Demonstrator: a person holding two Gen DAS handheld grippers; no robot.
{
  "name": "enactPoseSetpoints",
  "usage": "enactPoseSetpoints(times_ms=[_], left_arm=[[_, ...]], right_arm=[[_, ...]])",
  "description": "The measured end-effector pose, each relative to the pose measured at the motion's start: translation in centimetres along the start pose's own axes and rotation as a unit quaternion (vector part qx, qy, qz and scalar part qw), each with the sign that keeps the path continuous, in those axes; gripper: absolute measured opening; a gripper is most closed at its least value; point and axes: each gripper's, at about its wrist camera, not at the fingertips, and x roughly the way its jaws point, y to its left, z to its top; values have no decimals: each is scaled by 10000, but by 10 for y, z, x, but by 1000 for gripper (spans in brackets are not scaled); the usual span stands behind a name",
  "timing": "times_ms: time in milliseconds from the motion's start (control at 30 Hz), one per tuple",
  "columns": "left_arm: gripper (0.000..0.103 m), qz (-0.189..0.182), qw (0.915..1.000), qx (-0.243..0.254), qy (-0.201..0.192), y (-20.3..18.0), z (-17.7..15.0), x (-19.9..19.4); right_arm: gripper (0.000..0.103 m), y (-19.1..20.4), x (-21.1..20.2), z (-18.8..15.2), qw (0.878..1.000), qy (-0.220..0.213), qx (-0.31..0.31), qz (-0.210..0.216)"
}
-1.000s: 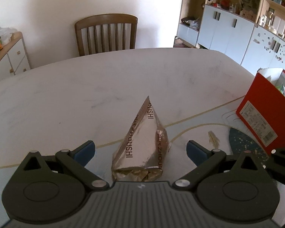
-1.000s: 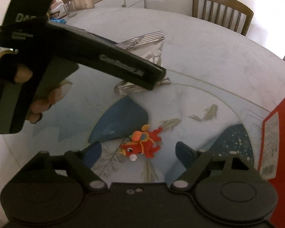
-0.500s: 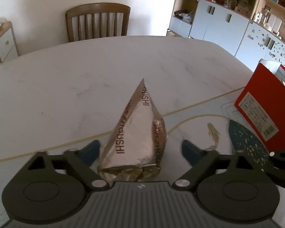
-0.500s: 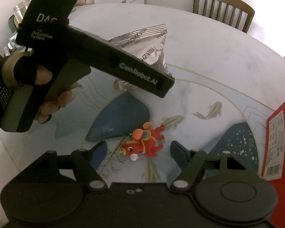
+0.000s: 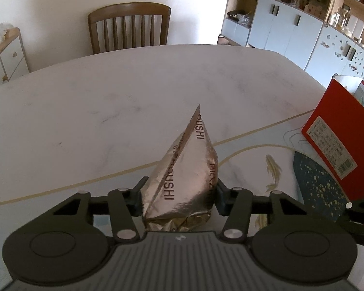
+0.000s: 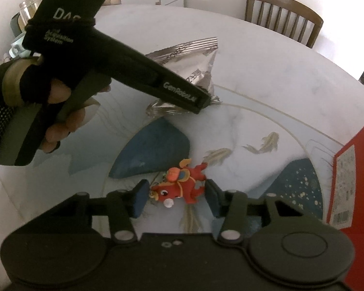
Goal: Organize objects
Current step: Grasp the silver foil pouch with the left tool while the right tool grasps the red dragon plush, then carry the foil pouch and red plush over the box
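A silver foil snack bag [image 5: 184,181] lies on the table with its sealed end pointing away. My left gripper [image 5: 178,197] is shut on its near end, both pads pressed against its sides. The bag also shows in the right wrist view [image 6: 194,58], with the left gripper's body [image 6: 138,72] over it. A small red toy horse [image 6: 179,188] lies on the table between the pads of my right gripper [image 6: 174,200]. The jaws stand close on either side of the toy, with small gaps still showing.
A red box [image 5: 339,140] stands open at the table's right edge; it also shows in the right wrist view [image 6: 351,189]. A wooden chair [image 5: 128,26] stands behind the far edge. The table [image 5: 85,111] carries a fish-pattern mat [image 6: 254,126].
My left gripper has moved forward and closed on the foil bag. My right gripper has moved down around the red toy and narrowed its jaws.
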Motion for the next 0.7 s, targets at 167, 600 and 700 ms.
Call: enactPoseSetpoints(times_ms=[167,600,700], left_arm=[[45,41,10000,-70,36,-2,-2,-10],[35,80,9998,-101,145,-16,-16,-40],[35,17,9997,-157,170,-21,-20,-53]], right_arm=[[48,-2,-11,-1,9999,-30,152,-7],[48,-19,-69,-16,9978,-261,607,-66],[48,-21,-80,-20,9969,-326,708,-69]])
